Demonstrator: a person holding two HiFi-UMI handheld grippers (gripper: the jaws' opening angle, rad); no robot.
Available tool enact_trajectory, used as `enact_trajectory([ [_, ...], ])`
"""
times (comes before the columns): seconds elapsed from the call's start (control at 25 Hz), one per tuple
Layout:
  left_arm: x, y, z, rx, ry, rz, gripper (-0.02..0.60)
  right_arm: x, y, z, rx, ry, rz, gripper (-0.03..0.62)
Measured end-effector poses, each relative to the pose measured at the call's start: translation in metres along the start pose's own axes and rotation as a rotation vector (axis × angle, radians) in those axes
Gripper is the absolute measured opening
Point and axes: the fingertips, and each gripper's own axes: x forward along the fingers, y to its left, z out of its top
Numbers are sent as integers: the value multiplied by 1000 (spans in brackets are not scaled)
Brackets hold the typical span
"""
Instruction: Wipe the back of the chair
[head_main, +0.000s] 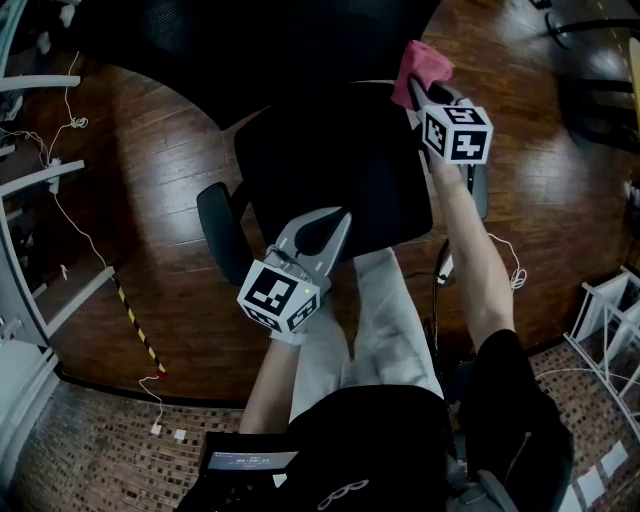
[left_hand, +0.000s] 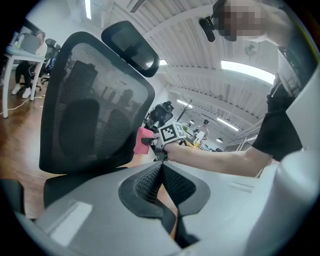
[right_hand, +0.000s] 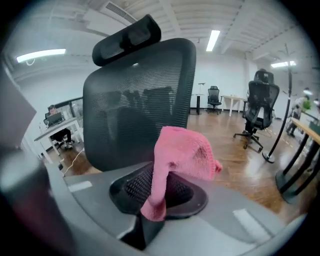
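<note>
**One pink cloth (right_hand: 182, 152) gripped beside the chair (left_hand: 90, 110)**

We see the right hand-held gripper (right_hand: 151, 202) with its jaws clamped on the pink cloth, which flops over them in a loose fold. In the head view this gripper is raised at the far right corner of the seat (head_main: 370, 200), near the lower right edge of the black mesh backrest (right_hand: 135, 100). The cloth seems to touch that edge, though we cannot be sure. The left hand-held gripper (left_hand: 161, 170) has its jaws pressed together with nothing between them. It hangs over the near edge of the seat. A headrest (right_hand: 127, 34) tops the backrest, and dark wooden floor (head_main: 160, 200) lies beneath.
</note>
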Motion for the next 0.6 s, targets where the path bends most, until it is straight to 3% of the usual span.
enact_trajectory([
  [0.2, -17, -12, 36, 32, -16, 12, -9, -51, 33, 1, -199, 62, 46, 44],
  [0.6, -71, -33, 107, 134, -40, 47, -9, -161, 114, 44, -311, -26, 114, 44],
])
